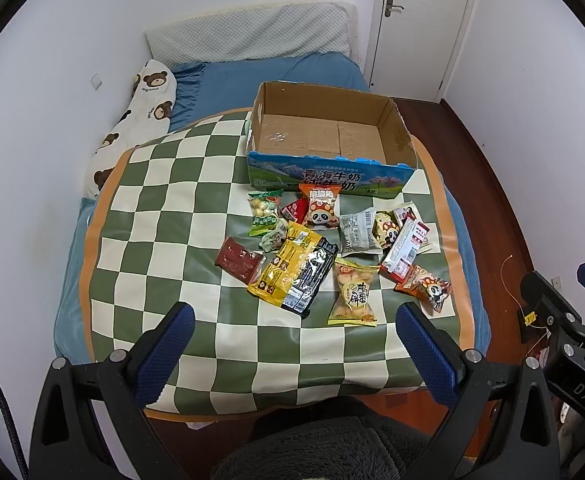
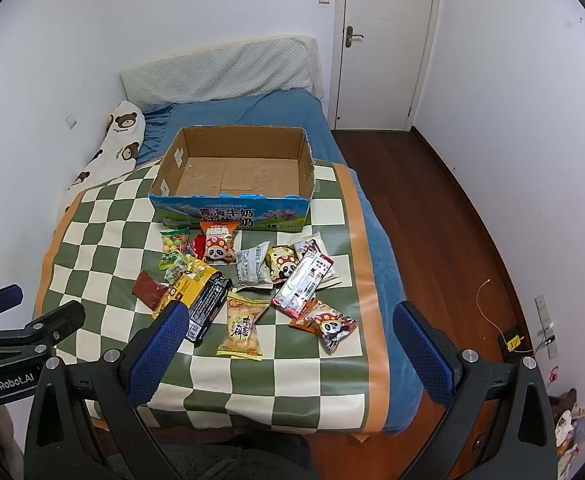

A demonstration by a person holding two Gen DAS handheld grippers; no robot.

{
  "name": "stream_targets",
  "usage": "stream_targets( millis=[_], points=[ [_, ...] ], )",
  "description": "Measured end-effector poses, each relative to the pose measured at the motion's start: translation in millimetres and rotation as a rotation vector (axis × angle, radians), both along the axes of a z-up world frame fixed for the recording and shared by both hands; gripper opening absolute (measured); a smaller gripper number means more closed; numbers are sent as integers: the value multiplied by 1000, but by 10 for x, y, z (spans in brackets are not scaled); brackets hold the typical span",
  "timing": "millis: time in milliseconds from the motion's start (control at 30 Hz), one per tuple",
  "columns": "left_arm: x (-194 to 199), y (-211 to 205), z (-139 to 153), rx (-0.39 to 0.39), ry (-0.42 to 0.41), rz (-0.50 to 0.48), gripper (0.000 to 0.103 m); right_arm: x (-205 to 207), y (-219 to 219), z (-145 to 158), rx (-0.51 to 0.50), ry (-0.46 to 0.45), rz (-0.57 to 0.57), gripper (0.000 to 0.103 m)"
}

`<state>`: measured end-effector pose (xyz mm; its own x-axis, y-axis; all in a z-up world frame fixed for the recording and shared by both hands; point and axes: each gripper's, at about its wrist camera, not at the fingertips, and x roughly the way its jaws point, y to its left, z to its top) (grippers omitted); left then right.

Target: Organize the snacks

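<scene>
Several snack packets lie scattered on a green-and-cream checkered mat [image 1: 164,208] [image 2: 104,236] spread over the bed. Among them are a yellow-and-black bag [image 1: 292,272] [image 2: 200,296], a yellow egg-biscuit bag [image 1: 352,292] [image 2: 242,328], an orange panda packet [image 1: 323,210] [image 2: 219,246] and a dark red packet [image 1: 238,260] [image 2: 148,288]. Behind them stands an empty cardboard box [image 1: 324,168] [image 2: 232,212] with a blue printed front. My left gripper [image 1: 294,320] hovers open near the mat's front edge, short of the snacks. Just as wide open, my right gripper [image 2: 290,316] holds nothing.
The bed has a blue sheet [image 1: 252,76], a grey pillow [image 1: 248,32] and a bear-print pillow [image 1: 140,120] against the left wall. Wooden floor [image 2: 432,216] runs to the right, toward a white door [image 2: 384,40]. The other gripper's body shows at each view's edge.
</scene>
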<state>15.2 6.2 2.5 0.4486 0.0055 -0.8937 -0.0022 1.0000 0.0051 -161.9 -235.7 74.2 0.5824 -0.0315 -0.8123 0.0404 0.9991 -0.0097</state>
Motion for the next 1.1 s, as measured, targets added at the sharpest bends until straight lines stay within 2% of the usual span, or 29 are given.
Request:
stream_targets(
  millis=[500,667,767,800,867,900,1000,1100],
  points=[
    [-13,71,-31,1,-7,0,103,-6,48,2,13,3,1,103],
    [164,136,-270,67,-26,-5,103,110,7,-204,75,34,-27,103],
    [450,139,-635,168,-3,-40,103,309,-58,-609,161,124,-48,103],
    [592,141,-843,211,30,-67,103,362,-90,-723,175,142,-54,103],
    [796,133,-1125,246,69,-109,103,528,-144,-1081,200,197,-72,102],
    [943,122,-1367,273,116,-147,103,615,-166,-1303,227,230,-82,101],
    [1237,34,-1888,304,221,-234,103,795,-197,-1787,286,311,-101,98],
    [1496,-99,-2433,310,328,-320,103,972,-176,-2280,288,373,-109,94]
  ],
)
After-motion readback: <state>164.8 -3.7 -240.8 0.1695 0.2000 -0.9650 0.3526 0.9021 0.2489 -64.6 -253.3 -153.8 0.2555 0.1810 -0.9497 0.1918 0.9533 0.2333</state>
